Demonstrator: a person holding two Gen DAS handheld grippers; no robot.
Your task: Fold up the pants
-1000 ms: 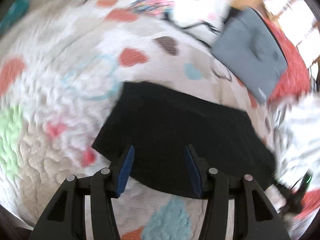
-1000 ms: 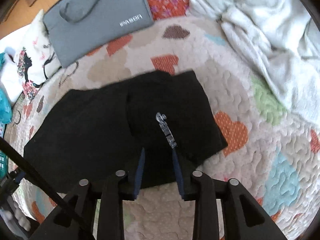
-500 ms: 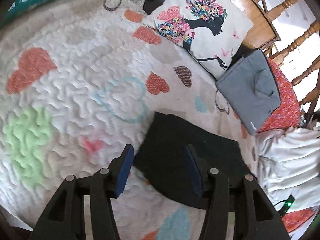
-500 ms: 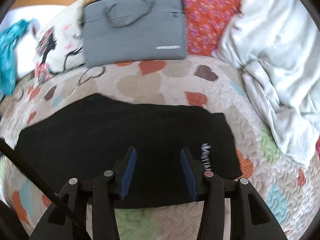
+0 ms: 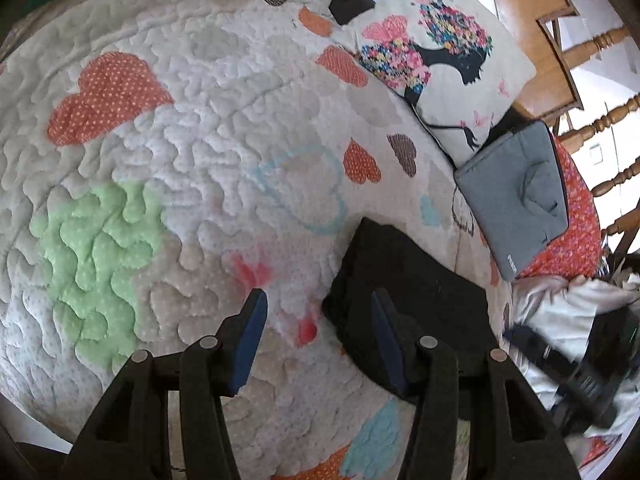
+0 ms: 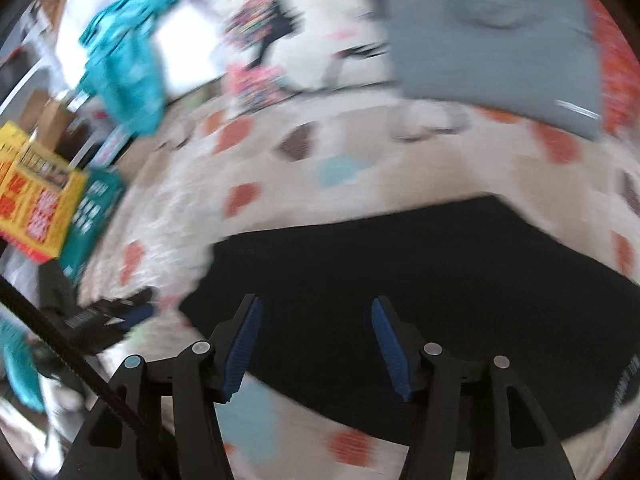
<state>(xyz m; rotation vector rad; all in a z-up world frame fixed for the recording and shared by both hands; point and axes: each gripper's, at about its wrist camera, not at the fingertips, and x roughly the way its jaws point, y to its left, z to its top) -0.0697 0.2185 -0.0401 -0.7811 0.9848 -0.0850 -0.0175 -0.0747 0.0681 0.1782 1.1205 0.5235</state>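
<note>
Your left gripper (image 5: 318, 312) hangs over the quilt (image 5: 192, 152) with its jaws apart and nothing between the blue pads (image 5: 251, 332); bare quilted fabric shows in the gap. The black pants (image 5: 404, 276) lie folded into a compact dark rectangle on the quilt, just right of that gap, one corner running under your right-hand pad. Your right gripper (image 6: 316, 320) has just been opening its jaws: they stand apart, released, over the near part of the pants (image 6: 420, 280), and the cloth lies flat beneath them, gripped by neither pad. That view is badly smeared, so fine detail is lost. Beyond the pants, toward the head of the bed, a grey laptop sleeve (image 5: 516, 196) rests on a red flowered cushion (image 5: 580, 216), and a printed pillow (image 5: 440, 52) sits beside the sleeve. Crumpled white bedding (image 5: 560, 308) lies right of the pants in the left view. In the right view a teal cloth (image 6: 128, 68) shows at upper left and a yellow box (image 6: 40, 200) at the left edge, off the bed. Wooden chair rungs (image 5: 600, 116) show past the sleeve.
</note>
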